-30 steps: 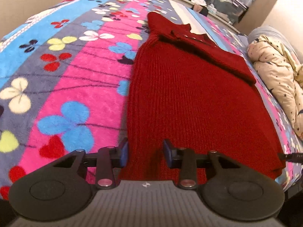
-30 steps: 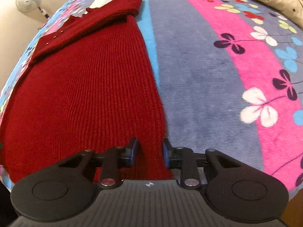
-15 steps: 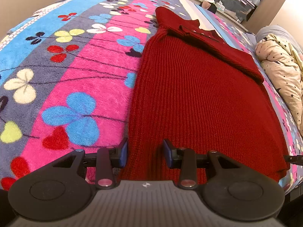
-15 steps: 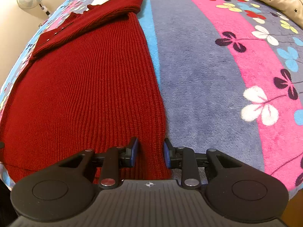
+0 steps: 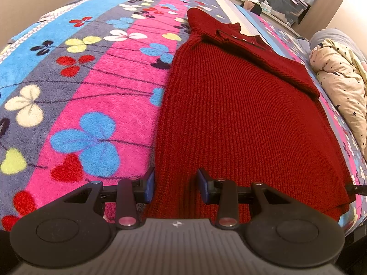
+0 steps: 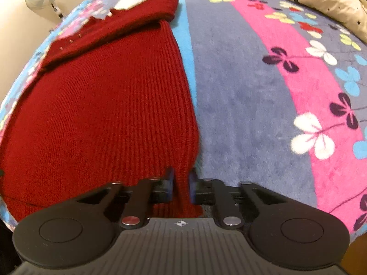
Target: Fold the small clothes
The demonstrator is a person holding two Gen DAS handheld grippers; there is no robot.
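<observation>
Closing my right claw (image 6: 180, 184) has just pinched the near right corner of the red sweater (image 6: 103, 114); its jaws were apart half a second ago and now press a ridge of knit between them. My left claw (image 5: 176, 186) narrowed only slightly and straddles the sweater's near left corner, pads not yet biting. I judge the hem lift can start once the left side clamps. The sweater lies flat on the flowered blanket (image 5: 96, 96), long axis running away from me, hem nearest, collar and folded-in sleeves at its far end.
</observation>
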